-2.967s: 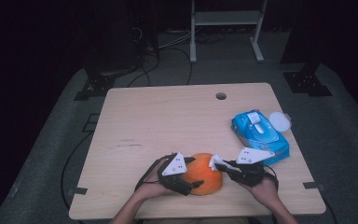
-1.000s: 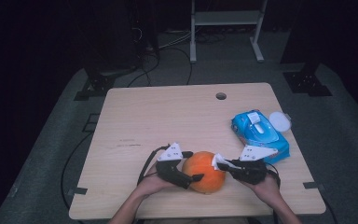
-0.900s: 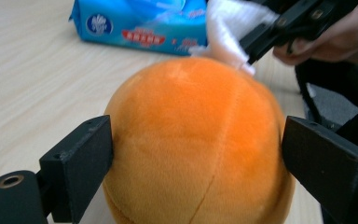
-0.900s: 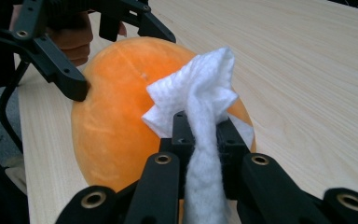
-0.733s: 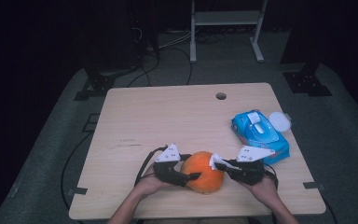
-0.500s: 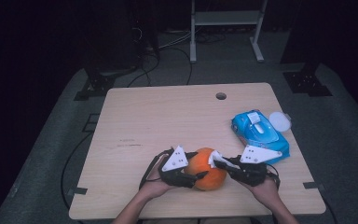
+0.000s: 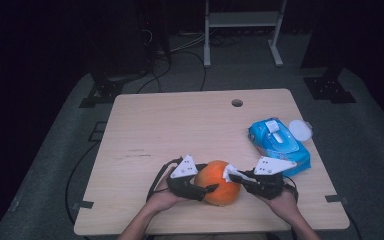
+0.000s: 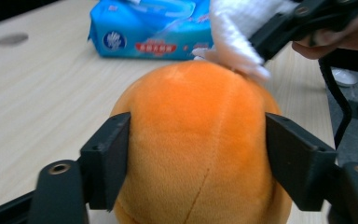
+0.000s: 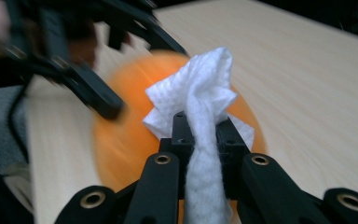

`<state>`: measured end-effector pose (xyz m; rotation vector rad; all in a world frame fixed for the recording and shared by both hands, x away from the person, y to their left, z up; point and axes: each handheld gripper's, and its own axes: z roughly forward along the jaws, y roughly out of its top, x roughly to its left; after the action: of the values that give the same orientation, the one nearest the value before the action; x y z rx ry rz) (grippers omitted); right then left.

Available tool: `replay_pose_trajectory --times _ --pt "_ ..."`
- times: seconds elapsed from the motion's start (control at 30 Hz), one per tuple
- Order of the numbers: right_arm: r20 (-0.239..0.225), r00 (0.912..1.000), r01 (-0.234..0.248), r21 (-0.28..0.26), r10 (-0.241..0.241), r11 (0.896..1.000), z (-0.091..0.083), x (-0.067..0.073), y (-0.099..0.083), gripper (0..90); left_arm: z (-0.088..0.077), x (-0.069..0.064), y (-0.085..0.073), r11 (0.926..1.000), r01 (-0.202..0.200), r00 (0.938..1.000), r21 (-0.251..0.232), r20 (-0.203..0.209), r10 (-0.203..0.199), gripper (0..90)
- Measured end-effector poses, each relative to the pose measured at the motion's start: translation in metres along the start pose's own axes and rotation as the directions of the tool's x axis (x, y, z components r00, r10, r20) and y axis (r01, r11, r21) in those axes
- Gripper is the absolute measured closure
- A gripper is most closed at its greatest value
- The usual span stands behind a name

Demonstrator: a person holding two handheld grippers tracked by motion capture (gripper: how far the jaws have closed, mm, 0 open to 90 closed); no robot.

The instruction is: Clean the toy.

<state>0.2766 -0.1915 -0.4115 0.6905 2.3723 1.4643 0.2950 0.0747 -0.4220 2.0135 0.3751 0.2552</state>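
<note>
An orange plush ball [image 7: 220, 182] lies near the table's front edge. My left gripper [image 7: 206, 186] reaches in from the left and is shut on the ball [image 8: 196, 140], a jaw pressing into each side. Its jaws have just been opening slightly, with the ball still between them. From the right, my right gripper [image 7: 234, 176] is shut on a bunched white wipe [image 7: 227, 172]. The wipe [image 8: 235, 37] touches the top of the ball. In the right gripper view the wipe [image 9: 200, 88] stands up between that gripper's [image 9: 204, 126] jaws, with the blurred ball [image 9: 121, 140] behind it.
A blue pack of wet wipes [image 7: 279, 145] lies at the right of the wooden table [image 7: 180, 125], and a white round lid [image 7: 300, 131] sits beside it. There is a cable hole [image 7: 237, 103] near the far edge. Cables and a stand are on the dark floor beyond.
My left gripper has shifted right, closer to the ball, and its jaws have closed onto the ball's sides. The right gripper and its wipe have stayed at the ball's top.
</note>
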Motion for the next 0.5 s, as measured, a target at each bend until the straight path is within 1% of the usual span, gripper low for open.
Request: replay_pose_trajectory --times 0.07,0.1,0.13,0.17,0.2,0.23,0.27,0.3,0.33,0.37,0.4,0.5 --pt "-0.005 0.9990 0.044 -0.022 -0.044 0.999 -0.002 0.011 0.008 80.4 0.004 -0.008 0.004 0.9994 -0.034 0.9994 0.002 0.010 0.034 28.2" --pt "-0.002 0.9982 0.060 -0.024 -0.060 0.998 -0.002 0.013 0.010 80.5 0.005 -0.010 0.005 0.9987 -0.051 0.9986 0.008 0.016 0.051 27.3" --pt "-0.004 0.9980 0.063 -0.012 -0.063 0.998 -0.003 0.013 0.009 80.6 0.006 -0.010 0.004 0.9983 -0.058 0.9981 0.007 0.020 0.058 25.4" --pt "-0.007 0.9982 0.059 -0.003 -0.059 0.998 -0.003 0.010 0.007 80.7 0.006 -0.008 0.003 0.9986 -0.054 0.9983 0.004 0.024 0.053 22.5" --pt "-0.004 0.9988 0.048 0.004 -0.048 0.999 -0.003 0.007 0.004 80.8 0.005 -0.004 0.002 0.9995 -0.030 0.9991 0.003 0.028 0.030 18.4" --pt "0.008 0.9990 0.044 0.023 -0.044 0.999 -0.001 0.005 0.001 80.9 0.004 0.000 0.001 1.0000 -0.002 0.9997 0.006 0.026 0.002 14.6" --pt "0.022 0.9987 0.045 0.044 -0.046 0.998 0.000 0.002 -0.002 80.9 0.003 0.005 -0.001 0.9997 0.020 0.9997 0.016 0.016 -0.020 11.0" --pt "0.025 0.9990 0.035 0.052 -0.036 0.998 0.001 -0.001 -0.005 80.9 0.003 0.009 -0.004 0.9988 0.046 0.9988 0.018 0.016 -0.046 8.7" --pt "0.021 0.9996 0.018 0.051 -0.020 0.999 0.001 -0.003 -0.007 80.9 0.003 0.012 -0.006 0.9972 0.072 0.9968 0.020 0.031 -0.073 8.4" --pt "0.018 0.9997 0.013 0.060 -0.014 0.998 0.001 -0.005 -0.007 80.9 0.004 0.014 -0.008 0.9961 0.083 0.9952 0.030 0.050 -0.085 8.8" --pt "0.018 0.9997 0.015 0.061 -0.016 0.998 0.002 -0.005 -0.007 80.8 0.005 0.013 -0.010 0.9966 0.078 0.9948 0.027 0.064 -0.080 13.8" --pt "0.036 0.9990 0.026 0.054 -0.028 0.998 0.001 -0.001 -0.004 80.7 0.003 0.009 -0.006 0.9992 0.037 0.9989 0.016 0.027 -0.038 27.8"
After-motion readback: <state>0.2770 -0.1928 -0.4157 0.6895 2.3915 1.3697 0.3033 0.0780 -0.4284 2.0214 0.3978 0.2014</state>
